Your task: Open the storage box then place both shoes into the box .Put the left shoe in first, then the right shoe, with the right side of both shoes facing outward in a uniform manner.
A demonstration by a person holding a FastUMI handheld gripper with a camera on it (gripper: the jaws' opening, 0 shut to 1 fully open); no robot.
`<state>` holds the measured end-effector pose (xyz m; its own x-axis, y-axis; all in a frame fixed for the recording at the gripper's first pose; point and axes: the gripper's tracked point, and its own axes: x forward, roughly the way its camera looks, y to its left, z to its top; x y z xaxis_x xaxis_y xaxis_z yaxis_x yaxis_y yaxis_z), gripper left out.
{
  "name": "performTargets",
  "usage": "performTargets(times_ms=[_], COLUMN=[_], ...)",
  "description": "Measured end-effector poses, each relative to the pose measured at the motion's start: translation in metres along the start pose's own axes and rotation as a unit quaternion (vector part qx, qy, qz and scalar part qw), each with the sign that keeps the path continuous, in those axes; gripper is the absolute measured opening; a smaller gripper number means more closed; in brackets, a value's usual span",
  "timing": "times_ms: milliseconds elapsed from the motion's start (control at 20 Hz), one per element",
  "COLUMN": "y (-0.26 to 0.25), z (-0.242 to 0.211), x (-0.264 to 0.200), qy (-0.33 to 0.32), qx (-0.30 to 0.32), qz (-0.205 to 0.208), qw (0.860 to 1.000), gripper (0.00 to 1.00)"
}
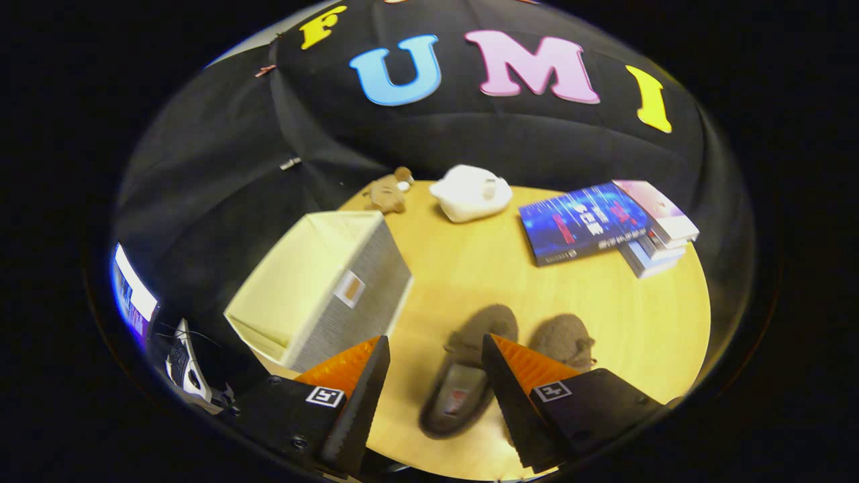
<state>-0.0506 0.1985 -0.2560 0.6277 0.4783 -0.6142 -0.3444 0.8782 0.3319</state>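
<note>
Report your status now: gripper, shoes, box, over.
Gripper open, holding nothing, above the left shoe. Right shoe beside it, partly behind one finger. Storage box open, empty, left of the shoes. Nothing lies between shoes and box.

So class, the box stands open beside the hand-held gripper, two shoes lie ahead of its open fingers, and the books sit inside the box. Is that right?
Not quite. The gripper view shows the books on the table, beyond the shoes, not inside the box. The hand-held gripper is open.
</note>
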Motion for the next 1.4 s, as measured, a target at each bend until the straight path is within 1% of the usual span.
performTargets(times_ms=[100, 150, 300, 350, 500, 600, 700, 750, 900, 950, 1050, 1150, 1250, 1400], y=[-0.017, -0.023, -0.041, -0.044, -0.054, -0.06, -0.066, -0.068, -0.073, -0.072, -0.072, -0.064, -0.055, -0.037], z=[-0.021, -0.029, -0.047, -0.051, -0.053, -0.052, -0.056, -0.058, -0.056, -0.057, -0.057, -0.05, -0.032, 0.008], x=[0.008, 0.013, 0.031, 0.039, 0.064, 0.077, 0.089, 0.093, 0.093, 0.092, 0.084, 0.073, 0.058, 0.032], qy=[0.025, 0.035, 0.061, 0.068, 0.075, 0.076, 0.082, 0.085, 0.081, 0.082, 0.081, 0.072, 0.057, 0.027], qx=[0.006, 0.003, -0.016, -0.019, -0.022, -0.023, -0.019, -0.015, -0.022, -0.025, -0.025, -0.003, 0.015, 0.032], qz=[-0.017, -0.024, -0.045, -0.05, -0.069, -0.082, -0.101, -0.112, -0.141, -0.142, -0.144, -0.135, -0.127, -0.124], qw=[1.0, 0.999, 0.997, 0.996, 0.995, 0.994, 0.991, 0.99, 0.986, 0.986, 0.986, 0.988, 0.99, 0.991], gripper=[0.85, 0.81, 0.77, 0.73, 0.65, 0.52, 0.47, 0.42, 0.18, 0.08, 0.06, 0.07, 0.06, 0.06])
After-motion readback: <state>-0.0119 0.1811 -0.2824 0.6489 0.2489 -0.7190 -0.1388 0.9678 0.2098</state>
